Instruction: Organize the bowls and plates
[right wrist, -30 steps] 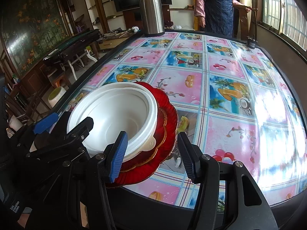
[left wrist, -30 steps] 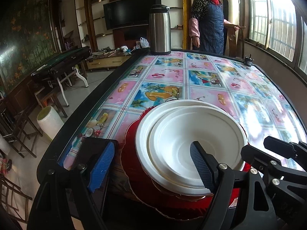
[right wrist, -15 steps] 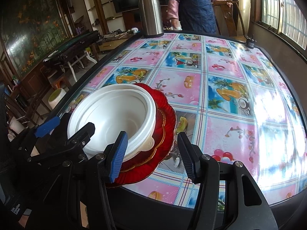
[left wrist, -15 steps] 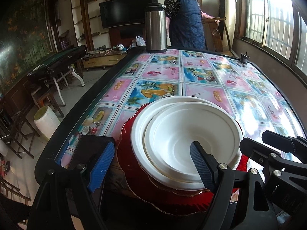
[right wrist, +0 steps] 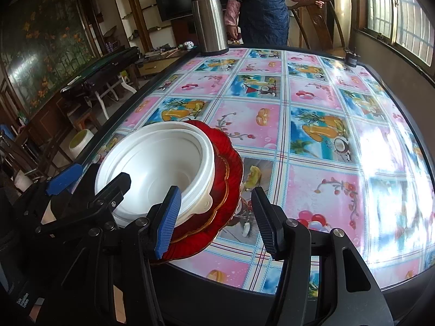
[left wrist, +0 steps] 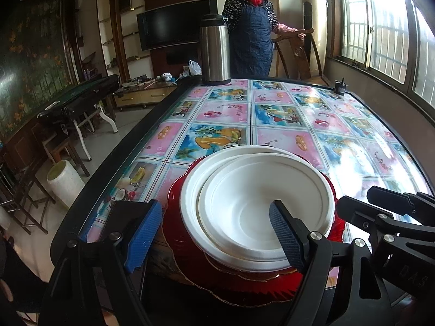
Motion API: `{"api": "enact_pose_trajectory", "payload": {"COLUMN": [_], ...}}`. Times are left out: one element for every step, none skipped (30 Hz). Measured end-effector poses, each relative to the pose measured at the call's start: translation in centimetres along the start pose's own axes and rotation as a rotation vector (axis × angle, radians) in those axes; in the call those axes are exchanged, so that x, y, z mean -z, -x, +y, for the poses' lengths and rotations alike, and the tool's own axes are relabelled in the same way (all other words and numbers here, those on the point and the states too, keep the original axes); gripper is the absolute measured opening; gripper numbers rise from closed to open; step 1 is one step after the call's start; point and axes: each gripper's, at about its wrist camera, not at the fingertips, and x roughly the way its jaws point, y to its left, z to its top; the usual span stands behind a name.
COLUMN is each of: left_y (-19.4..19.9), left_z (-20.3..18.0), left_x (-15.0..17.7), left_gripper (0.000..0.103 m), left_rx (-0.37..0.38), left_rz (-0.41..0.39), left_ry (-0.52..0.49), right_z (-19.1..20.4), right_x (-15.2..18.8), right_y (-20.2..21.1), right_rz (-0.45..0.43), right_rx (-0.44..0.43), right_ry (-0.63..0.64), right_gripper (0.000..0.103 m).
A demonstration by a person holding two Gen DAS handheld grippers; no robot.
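Daylight pours in through the barred windows (left wrist: 380, 38) on the right, blown out almost white. It throws heavy glare over the right side of the glossy fruit-patterned tablecloth (right wrist: 386, 163), washing out the print. The left side of the room sits dim and murky. Strong fisheye bend curves the table edge, corners vignette to black. Everything's reasonably sharp, no motion blur

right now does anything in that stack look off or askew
Yes. The white bowls sit off-centre in each other, not nested flush, and the red plates under them overhang the table's near edge, so the stack could tip.
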Motion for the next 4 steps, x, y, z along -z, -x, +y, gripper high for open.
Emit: {"api": "enact_pose_trajectory", "payload": {"left_y": [0.07, 0.12, 0.24, 0.44], "left_z": [-0.08, -0.16, -0.22, -0.31], "left_x": [-0.03, -0.05, -0.1, -0.18], "left_gripper": [0.082, 0.082, 0.082, 0.082], "left_rx": [-0.002, -0.003, -0.003, -0.003], "left_rz": [-0.001, -0.002, -0.004, -0.01], "left_ry": [-0.003, -0.004, -0.003, -0.004], "right_z": [-0.07, -0.17, -0.22, -0.34], "right_x": [-0.02, -0.04, -0.06, -0.1], "right_y": [0.08, 0.18, 0.26, 0.4], "right_rz": [-0.002, -0.005, -0.008, -0.012], "right_rx": [-0.004, -0.005, -0.006, -0.008], "right_ry": [-0.002, -0.004, -0.004, -0.006], "right_gripper": [0.054, 0.054, 0.054, 0.054]}}
